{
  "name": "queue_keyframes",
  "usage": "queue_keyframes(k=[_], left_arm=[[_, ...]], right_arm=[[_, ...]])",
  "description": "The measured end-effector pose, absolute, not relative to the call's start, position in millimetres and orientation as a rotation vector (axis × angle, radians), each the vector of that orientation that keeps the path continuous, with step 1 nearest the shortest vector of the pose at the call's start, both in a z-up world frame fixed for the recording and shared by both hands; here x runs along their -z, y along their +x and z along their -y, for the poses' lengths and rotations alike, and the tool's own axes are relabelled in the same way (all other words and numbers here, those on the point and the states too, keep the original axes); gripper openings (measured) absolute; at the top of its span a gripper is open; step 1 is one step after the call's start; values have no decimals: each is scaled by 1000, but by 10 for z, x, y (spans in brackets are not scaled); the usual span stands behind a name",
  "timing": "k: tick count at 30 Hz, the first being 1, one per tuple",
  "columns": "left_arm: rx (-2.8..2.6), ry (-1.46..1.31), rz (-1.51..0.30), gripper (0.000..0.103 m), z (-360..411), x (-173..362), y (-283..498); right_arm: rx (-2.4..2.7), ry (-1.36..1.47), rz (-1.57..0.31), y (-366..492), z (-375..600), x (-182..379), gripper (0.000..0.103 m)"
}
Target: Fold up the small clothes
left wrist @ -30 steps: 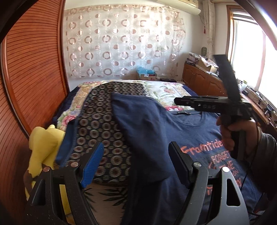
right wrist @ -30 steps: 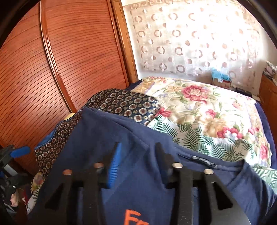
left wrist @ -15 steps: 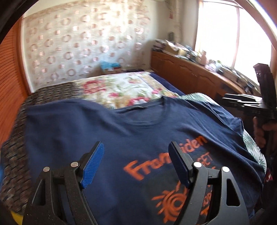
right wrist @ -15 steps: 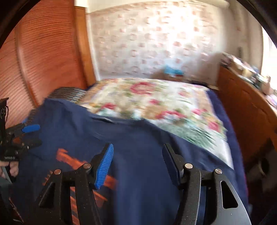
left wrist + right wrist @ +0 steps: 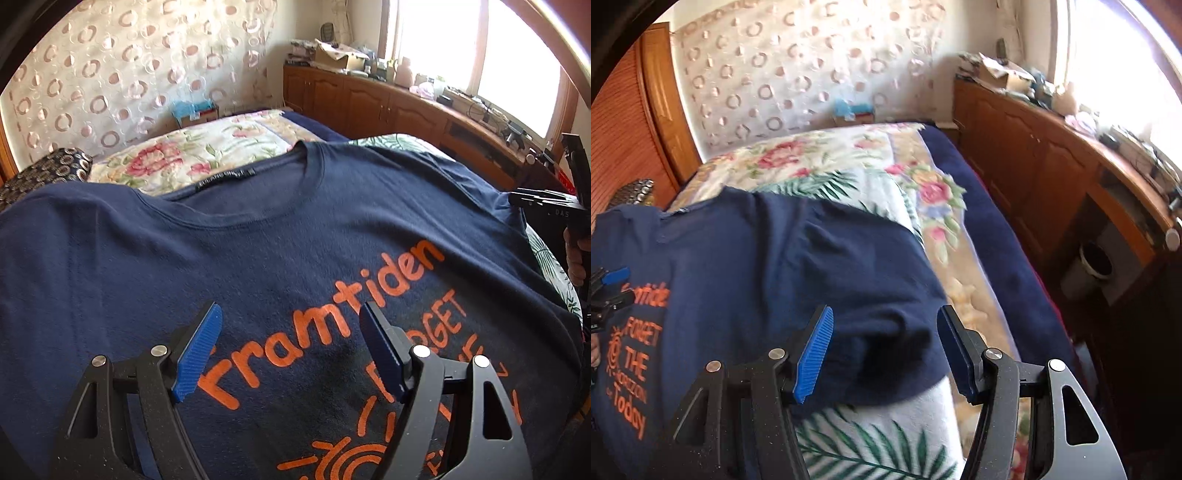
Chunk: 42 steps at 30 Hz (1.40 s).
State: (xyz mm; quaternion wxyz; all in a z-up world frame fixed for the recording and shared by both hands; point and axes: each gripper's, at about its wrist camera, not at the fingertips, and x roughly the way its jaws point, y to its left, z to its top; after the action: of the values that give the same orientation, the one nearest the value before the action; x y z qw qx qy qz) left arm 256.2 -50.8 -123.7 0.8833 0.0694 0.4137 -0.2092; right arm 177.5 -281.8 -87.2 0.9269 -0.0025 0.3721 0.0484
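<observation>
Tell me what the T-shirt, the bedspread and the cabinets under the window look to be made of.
T-shirt: soft knit, probably cotton jersey, matte navy; it drapes in shallow folds, has a ribbed collar, and its orange print looks flat.
Bedspread: woven or quilted fabric, likely cotton, matte, printed with flowers and palm leaves.
Cabinets: wood or wood veneer, glossy brown; panelled doors catch the window light.
</observation>
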Motion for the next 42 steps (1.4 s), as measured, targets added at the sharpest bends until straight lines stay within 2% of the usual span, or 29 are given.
queue_keyframes(k=[4, 14, 18, 20, 22, 23, 25, 27, 34, 42], left_arm=[[433, 195, -885, 84, 602, 1287, 2575], [446, 203, -890, 91, 638, 1306, 2564], [431, 196, -893, 96, 615, 1320, 2564], [430, 200, -890, 96, 586, 1322, 2568], [430, 200, -889, 96, 582, 1330, 2583], [429, 200, -889, 96, 594, 1333, 2583], [432, 200, -891, 96, 583, 1340, 2591], [440, 208, -900, 103, 608, 1357, 2594], [439, 210, -900, 103, 636, 1362, 2600], [436, 209, -898, 103, 646, 1358, 2596]], right_arm=[[-88, 14, -797, 1801, 2817, 895, 61], [-102, 81, -835, 1765, 3274, 787, 60], [-93, 62, -827, 1729, 3314, 782, 42], [-77, 29, -818, 1724, 3289, 768, 22], [-81, 7, -810, 1719, 3254, 746, 11], [-80, -4, -804, 1713, 3232, 733, 9], [-81, -26, -777, 1684, 3180, 680, 7], [-92, -48, -731, 1628, 3112, 579, 6], [-213, -113, -629, 1450, 2707, 260, 6], [-340, -115, -728, 1587, 2389, 631, 6]])
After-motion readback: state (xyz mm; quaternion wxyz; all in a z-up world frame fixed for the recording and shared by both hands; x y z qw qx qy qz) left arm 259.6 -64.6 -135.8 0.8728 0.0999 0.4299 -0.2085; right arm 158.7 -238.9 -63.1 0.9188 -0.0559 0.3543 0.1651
